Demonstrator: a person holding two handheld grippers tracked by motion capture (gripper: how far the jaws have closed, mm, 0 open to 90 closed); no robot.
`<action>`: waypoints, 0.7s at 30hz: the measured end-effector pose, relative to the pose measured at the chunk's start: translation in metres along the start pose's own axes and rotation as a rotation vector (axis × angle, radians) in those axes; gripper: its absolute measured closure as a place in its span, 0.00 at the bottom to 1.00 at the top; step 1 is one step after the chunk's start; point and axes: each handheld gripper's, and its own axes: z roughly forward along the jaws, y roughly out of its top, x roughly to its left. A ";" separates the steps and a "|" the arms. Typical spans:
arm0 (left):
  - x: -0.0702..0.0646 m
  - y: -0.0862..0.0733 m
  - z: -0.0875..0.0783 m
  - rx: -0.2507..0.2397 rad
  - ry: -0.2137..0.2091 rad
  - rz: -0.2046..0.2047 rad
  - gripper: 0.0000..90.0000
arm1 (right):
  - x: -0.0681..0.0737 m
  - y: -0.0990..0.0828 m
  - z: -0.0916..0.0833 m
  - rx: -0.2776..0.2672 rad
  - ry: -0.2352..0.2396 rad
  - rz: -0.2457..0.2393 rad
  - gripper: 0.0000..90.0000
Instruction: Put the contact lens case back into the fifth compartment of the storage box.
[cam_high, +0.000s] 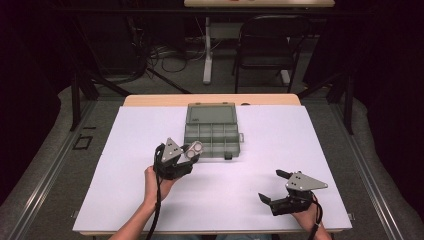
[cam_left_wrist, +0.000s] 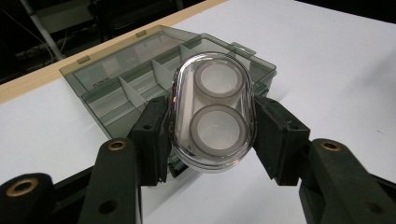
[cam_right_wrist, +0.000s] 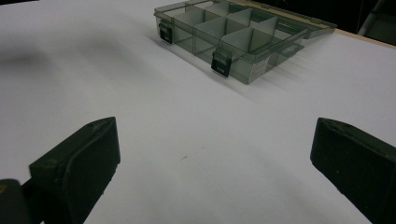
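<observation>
My left gripper (cam_left_wrist: 212, 135) is shut on a clear oval plastic case (cam_left_wrist: 212, 109) that holds two white rolls with grey rims. In the high view that left gripper (cam_high: 192, 154) hovers just in front of the near left corner of an open grey compartment box (cam_high: 211, 131), with the clear case (cam_high: 195, 148) at its tip. The box (cam_left_wrist: 140, 79) lies with its lid folded flat behind it, and its compartments look bare. My right gripper (cam_high: 272, 186) rests low at the table's front right, jaws wide apart, nothing between them. Ahead of it the box (cam_right_wrist: 238, 37) shows two dark latches.
A white sheet (cam_high: 150, 190) covers most of the wooden table (cam_high: 150, 100). Beyond the table stand a black folding chair (cam_high: 265, 45), a white table leg (cam_high: 207, 50) and loose cables on the floor.
</observation>
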 end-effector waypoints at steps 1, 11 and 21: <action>0.001 0.000 0.000 -0.001 0.001 -0.002 0.54 | 0.000 0.000 0.000 -0.002 -0.001 0.001 0.01; 0.009 0.003 0.005 -0.005 0.021 -0.021 0.54 | -0.001 0.000 -0.001 0.000 -0.002 0.008 0.01; 0.014 0.009 0.009 -0.007 0.047 -0.020 0.54 | -0.001 0.000 -0.001 0.001 0.003 0.014 0.01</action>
